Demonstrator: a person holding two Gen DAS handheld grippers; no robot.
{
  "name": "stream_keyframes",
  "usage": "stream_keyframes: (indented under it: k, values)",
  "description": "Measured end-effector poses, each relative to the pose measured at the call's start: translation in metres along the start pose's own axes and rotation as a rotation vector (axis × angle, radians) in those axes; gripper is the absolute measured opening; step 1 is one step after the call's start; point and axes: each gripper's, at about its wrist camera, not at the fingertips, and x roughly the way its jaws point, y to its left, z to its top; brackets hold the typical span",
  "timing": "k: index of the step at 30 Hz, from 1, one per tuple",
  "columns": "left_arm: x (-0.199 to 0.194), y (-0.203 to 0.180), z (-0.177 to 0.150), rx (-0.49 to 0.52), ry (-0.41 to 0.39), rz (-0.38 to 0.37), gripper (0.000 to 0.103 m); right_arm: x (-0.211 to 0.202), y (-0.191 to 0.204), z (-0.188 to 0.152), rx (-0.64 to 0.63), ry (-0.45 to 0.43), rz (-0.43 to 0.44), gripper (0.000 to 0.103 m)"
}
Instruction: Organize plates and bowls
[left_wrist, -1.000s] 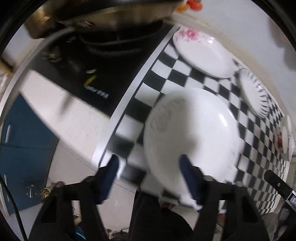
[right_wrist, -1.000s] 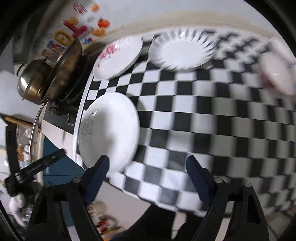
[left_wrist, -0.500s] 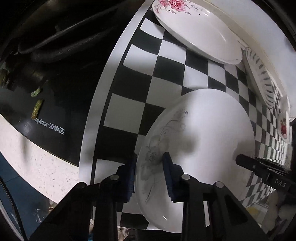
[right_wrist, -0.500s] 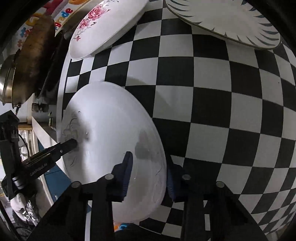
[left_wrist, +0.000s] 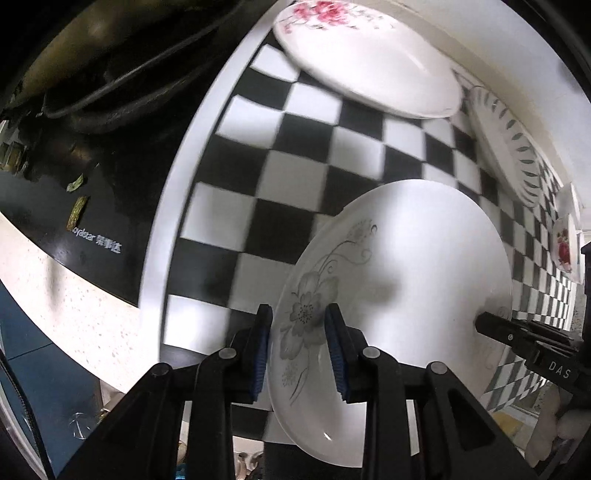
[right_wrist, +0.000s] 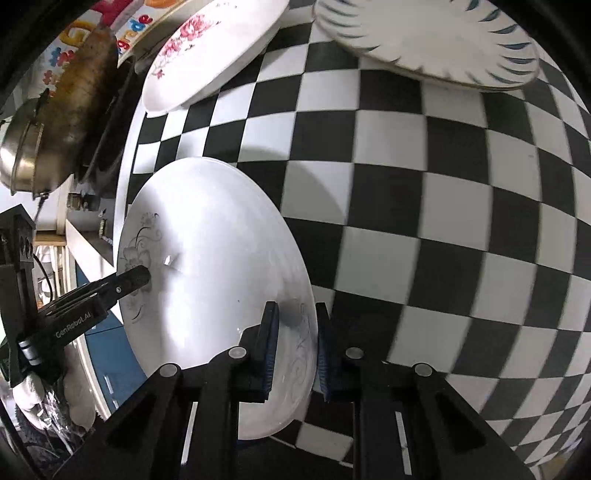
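**White plate gripped at both rims above the checked worktop**

The round white plate with a grey flower print (left_wrist: 406, 266) is held at two opposite edges. The left gripper (left_wrist: 298, 345) is nearly closed, its blue-padded fingers (left_wrist: 261, 350) pinching the rim at the flower motif. The right gripper (right_wrist: 293, 350) is likewise nearly closed on the opposite rim, one pad on the plate's face and the other behind it. Each gripper shows in the other's view — reaching in from the side and meeting the plate's edge.

The plate sits tilted over the near-left part of the black-and-white chequered worktop (right_wrist: 424, 206), just beside the white border strip. Whether its lower edge touches the surface cannot be told.

Other items noted:
- An oval white plate with pink roses (right_wrist: 207, 55) lies at the far left of the worktop.
- A white plate with dark leaf marks round its rim (right_wrist: 424, 40) lies beside it, to the right.
- A small dish with a red flower (left_wrist: 564, 247) stands far right in the left wrist view, partly hidden.
- A black glass hob (left_wrist: 74, 177) adjoins the worktop on the left — a worn pan (right_wrist: 85, 92) and a steel pot (right_wrist: 22, 158) rest on it.
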Motion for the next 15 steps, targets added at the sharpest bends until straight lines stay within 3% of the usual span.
stream_keyframes:
  k: [15]
  values:
    - [-0.020,-0.110,0.007,0.168,-0.012,-0.049,0.026,-0.099,-0.103,-0.034,0.113,-0.121,0.009,0.021]
